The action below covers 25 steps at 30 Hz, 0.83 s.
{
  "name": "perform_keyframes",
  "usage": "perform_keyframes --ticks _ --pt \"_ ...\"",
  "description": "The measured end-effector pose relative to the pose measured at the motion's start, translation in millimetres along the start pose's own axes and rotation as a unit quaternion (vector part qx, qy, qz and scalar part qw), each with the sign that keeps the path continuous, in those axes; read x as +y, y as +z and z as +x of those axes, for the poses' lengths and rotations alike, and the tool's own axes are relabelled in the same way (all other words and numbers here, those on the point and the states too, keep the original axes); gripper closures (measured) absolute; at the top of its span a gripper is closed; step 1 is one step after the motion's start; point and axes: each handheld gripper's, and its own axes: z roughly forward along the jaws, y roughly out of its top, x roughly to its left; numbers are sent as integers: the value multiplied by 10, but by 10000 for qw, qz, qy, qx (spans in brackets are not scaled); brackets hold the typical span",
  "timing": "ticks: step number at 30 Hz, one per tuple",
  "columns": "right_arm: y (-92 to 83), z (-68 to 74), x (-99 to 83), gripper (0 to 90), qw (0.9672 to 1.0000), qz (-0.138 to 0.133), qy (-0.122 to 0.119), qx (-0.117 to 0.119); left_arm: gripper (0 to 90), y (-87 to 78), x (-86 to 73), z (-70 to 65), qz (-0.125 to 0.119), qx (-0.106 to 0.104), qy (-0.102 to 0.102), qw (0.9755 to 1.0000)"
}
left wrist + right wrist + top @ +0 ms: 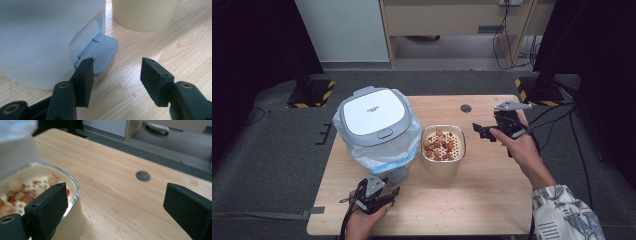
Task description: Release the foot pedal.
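The right gripper (484,131) is hanging with its jaws standing wide and nothing between them, just off the right side of the cream square container with a glass rim (443,148), which is sitting at the middle of the wooden table (492,195) and holding reddish and pale food scraps (439,144). In the right gripper view the container's rim (72,185) is lying just behind the left black pad (50,205), so the container lies to the left of the gap rather than inside it. To my eye the coming grasp is turning on that offset: the jaws are needing to slide leftward so one pad goes over the near wall.

The left gripper (389,192) is resting near the table's front edge, jaws also spread and empty, pointing at the grey ribbed foot pedal (103,53) at the base of the white pedal bin with a grey-rimmed lid (374,117), lined with a clear plastic bag (409,142). One pad (83,80) is sitting just in front of the pedal's near corner; I cannot tell whether it is touching. The bin is standing left of the container, nearly against it, lid down.
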Motion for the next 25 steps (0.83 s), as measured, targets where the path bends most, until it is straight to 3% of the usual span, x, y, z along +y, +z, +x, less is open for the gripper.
perform_keyframes --ticks 8,13,17,20,25 --pt "29 -109 -577 69 9986 246 351 -312 366 -75 -48 42 10 -35 21 10000" --pt "54 -127 -878 73 9963 445 528 -521 349 -97 -68 99 5 15 -88 10000" --pt "120 -73 -1159 68 9949 622 600 -513 327 -97 -76 132 -4 67 -88 9999" --pt "206 1 -1330 59 9928 965 472 -528 313 -107 -79 151 -59 118 -96 9999" --pt "288 71 -1456 56 9909 1178 471 -459 301 -108 -75 160 -111 167 -92 9998"
